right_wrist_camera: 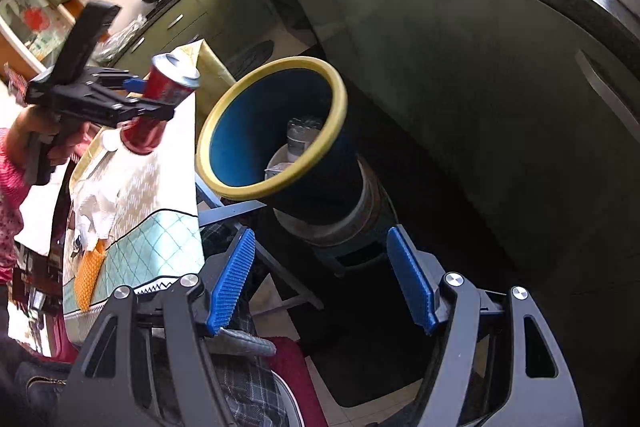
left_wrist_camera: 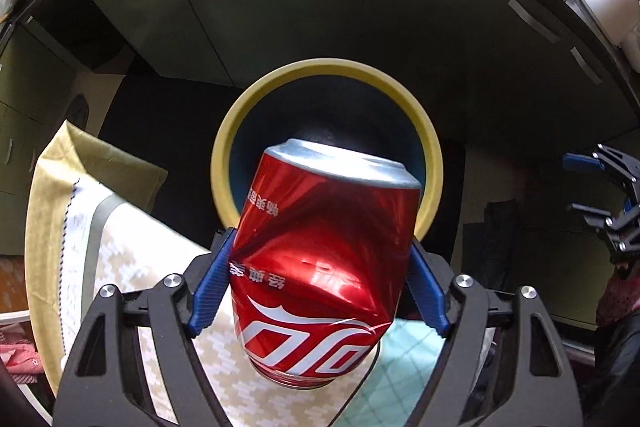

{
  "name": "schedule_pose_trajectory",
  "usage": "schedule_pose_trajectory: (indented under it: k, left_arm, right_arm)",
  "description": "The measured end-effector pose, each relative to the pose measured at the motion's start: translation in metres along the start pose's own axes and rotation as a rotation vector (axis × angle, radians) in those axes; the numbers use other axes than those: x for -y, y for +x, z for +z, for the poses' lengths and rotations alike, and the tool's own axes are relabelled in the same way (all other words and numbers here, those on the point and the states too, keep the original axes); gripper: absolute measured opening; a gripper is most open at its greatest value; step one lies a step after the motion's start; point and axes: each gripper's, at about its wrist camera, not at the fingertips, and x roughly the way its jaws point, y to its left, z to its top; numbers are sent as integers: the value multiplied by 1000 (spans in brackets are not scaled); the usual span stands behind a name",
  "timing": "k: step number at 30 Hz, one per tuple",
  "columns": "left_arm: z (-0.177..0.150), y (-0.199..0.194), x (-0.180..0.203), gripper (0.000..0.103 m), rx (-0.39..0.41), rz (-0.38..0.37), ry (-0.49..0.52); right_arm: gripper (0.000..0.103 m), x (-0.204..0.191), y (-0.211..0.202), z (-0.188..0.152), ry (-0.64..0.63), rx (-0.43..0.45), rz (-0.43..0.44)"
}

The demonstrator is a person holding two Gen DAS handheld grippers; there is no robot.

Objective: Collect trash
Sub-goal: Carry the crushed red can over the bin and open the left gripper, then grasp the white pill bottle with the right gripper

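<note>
Kitchen floor bin (right_wrist_camera: 276,123), left tongs (left_wrist_camera: 320,267) gripping can (left_wrist_camera: 320,267)

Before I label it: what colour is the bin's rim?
Yellow rim, clearest in the right wrist view.

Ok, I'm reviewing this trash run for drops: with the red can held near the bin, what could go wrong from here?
1. The dented red can sits between the left gripper pads on crumpled metal; it may slip early.
2. In the right wrist view the can is beside the yellow-rimmed bin, above the table cloth; released now, it would likely miss.
3. A clear bottle already lies inside, so the can could bounce.
</note>
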Motion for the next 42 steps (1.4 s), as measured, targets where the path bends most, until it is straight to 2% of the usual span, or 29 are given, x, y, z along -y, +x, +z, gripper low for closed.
schedule_pose_trajectory:
  k: [4,9,14,18,24,27,31,34,38,42]
  left_arm:
    - [29,32,11,75,-2,-7,-4]
    - [45,57,17,75,-26,1,-20]
    - [34,45,14,79,-27,-3,-21]
    - [4,14,1,81,-14,2,-35]
    - [-80,-57,-31,82,8,33,-96]
    - [-130,-95,-52,85,15,74,-143]
    - [-197,-138,-84,87,36,76,-263]
    - [-247,-156,-104,87,47,107,-355]
    - [-316,-162,-127,87,14,134,-451]
    - [-371,-163,-157,87,-12,116,-550]
  right_arm:
    - [69,18,-5,-11,37,-6,-6]
    - [69,25,-8,-12,39,-13,-10]
    - [69,17,-7,-6,6,-16,-6]
    - [69,0,3,0,-29,-34,7]
    - [69,-46,19,21,-158,-70,30]
    - [69,-92,32,38,-268,-86,55]
    - [69,-164,56,62,-428,-110,104]
    - [69,-219,82,79,-522,-141,155]
    - [69,-303,116,96,-668,-185,228]
    - [69,-385,148,115,-808,-218,290]
